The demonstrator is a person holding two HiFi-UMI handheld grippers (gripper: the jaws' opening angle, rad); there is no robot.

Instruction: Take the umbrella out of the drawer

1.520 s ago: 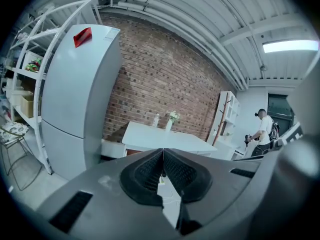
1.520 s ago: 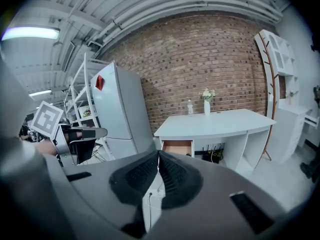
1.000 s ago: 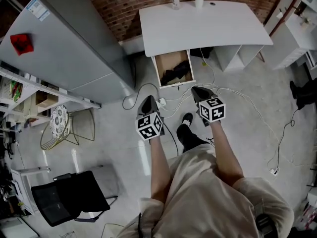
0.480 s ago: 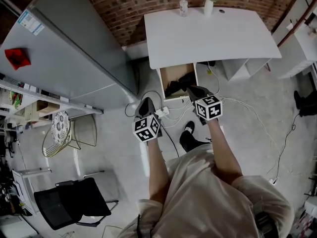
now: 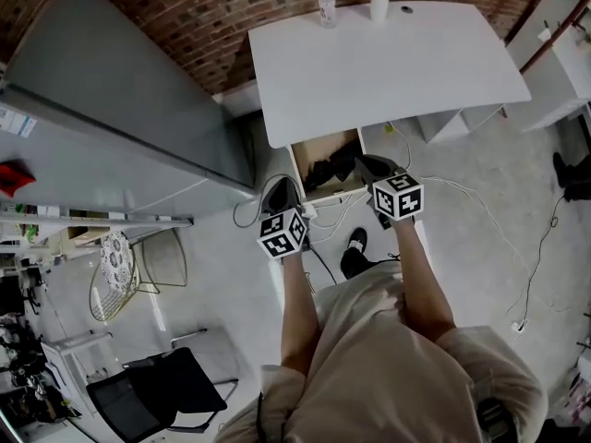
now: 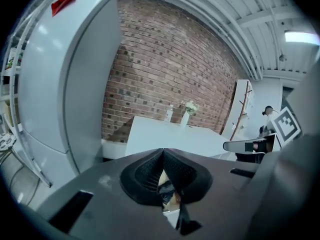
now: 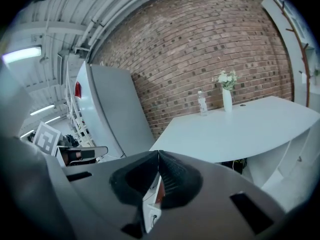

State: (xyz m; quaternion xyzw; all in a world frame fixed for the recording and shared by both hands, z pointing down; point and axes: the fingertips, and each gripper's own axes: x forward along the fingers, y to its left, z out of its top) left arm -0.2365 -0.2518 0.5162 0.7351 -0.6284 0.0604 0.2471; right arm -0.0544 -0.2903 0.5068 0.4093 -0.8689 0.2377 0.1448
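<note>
In the middle of the head view, the open drawer (image 5: pixel 312 148) sticks out from under the white table (image 5: pixel 388 63), so the black umbrella (image 5: pixel 329 169) inside can be reached from above. The left gripper (image 5: pixel 280 195) and right gripper (image 5: pixel 371 166) are both pinched together and hold nothing. They sit by the drawer's front, likely to reach in.

White table (image 5: pixel 388 63) sits against the brick wall (image 5: pixel 185 7). At the table's back edge there's a clear bottle (image 5: pixel 326 0), and just right of it a white vase (image 5: pixel 379 3) with pale flowers. Left of the table stands a big grey fridge (image 5: pixel 111 118) with something red (image 5: pixel 11 175) on its far side. Well out from the table, front-left, there's a wire chair (image 5: pixel 115 261), and further still a black chair (image 5: pixel 157 400).
</note>
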